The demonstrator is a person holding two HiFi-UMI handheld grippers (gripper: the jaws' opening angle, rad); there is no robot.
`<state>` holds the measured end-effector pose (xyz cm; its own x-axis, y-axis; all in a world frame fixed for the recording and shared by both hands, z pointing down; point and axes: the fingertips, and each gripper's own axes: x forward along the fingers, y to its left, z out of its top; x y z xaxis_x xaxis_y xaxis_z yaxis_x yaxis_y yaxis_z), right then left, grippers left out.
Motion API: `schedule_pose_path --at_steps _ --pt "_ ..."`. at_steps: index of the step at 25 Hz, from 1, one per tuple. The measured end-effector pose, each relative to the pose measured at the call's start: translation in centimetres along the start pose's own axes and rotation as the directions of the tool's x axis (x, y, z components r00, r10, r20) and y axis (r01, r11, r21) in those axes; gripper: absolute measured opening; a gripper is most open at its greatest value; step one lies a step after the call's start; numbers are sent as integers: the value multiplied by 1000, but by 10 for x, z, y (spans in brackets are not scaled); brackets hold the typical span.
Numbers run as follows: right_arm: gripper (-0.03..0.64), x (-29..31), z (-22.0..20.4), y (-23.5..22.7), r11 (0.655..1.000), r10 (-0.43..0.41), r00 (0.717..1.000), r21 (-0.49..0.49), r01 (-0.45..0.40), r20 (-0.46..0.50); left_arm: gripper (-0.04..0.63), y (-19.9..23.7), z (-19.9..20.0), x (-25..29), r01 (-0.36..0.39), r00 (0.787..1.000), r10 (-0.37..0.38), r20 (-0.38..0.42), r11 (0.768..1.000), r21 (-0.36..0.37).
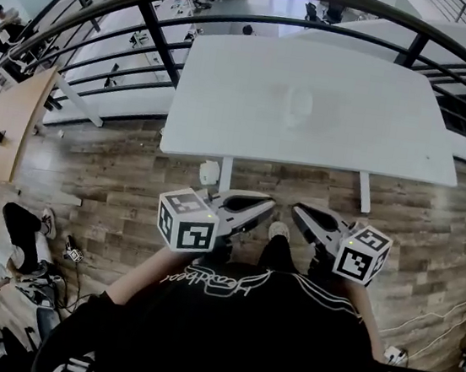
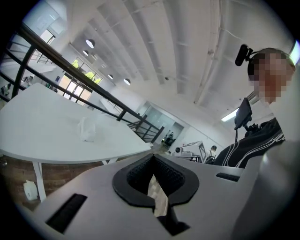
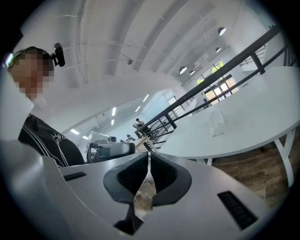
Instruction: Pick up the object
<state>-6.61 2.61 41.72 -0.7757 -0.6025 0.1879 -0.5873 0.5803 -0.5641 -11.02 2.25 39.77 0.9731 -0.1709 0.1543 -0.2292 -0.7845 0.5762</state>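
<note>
I see the white table (image 1: 378,115) straight ahead, with the clear object (image 1: 297,107) resting near its middle, alone on the top. From the left gripper view the object (image 2: 86,129) sits on the table (image 2: 42,140) off to the left, and from the right gripper view it (image 3: 216,123) sits on the table (image 3: 262,122) off to the right.

Both grippers are on my side of the table, well apart from the object and close to my chest. The left gripper (image 1: 269,203) has its jaws closed with nothing between them (image 2: 153,157). The right gripper (image 1: 298,208) is also closed and empty (image 3: 149,157), its tip pointing toward the left one.

A dark railing (image 1: 151,30) runs beyond the table's far edge, and a small white container (image 1: 209,172) stands on the wood floor (image 1: 116,166) by the table's left leg.
</note>
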Motion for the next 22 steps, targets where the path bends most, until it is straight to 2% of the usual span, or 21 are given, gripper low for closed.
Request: schedule_pose_path --at_steps 6,17,22 --pt "21 16 32 -65 999 16 999 30 -15 -28 8 48 27 45 -18 1000 18 -6 1000 -21" --pt "21 47 119 -194 997 52 997 59 -49 -52 8 134 104 148 -18 1000 18 -6 999 -34" --pt "21 56 154 -247 996 66 995 69 -61 -73 8 169 126 186 -29 998 28 -51 999 -23"
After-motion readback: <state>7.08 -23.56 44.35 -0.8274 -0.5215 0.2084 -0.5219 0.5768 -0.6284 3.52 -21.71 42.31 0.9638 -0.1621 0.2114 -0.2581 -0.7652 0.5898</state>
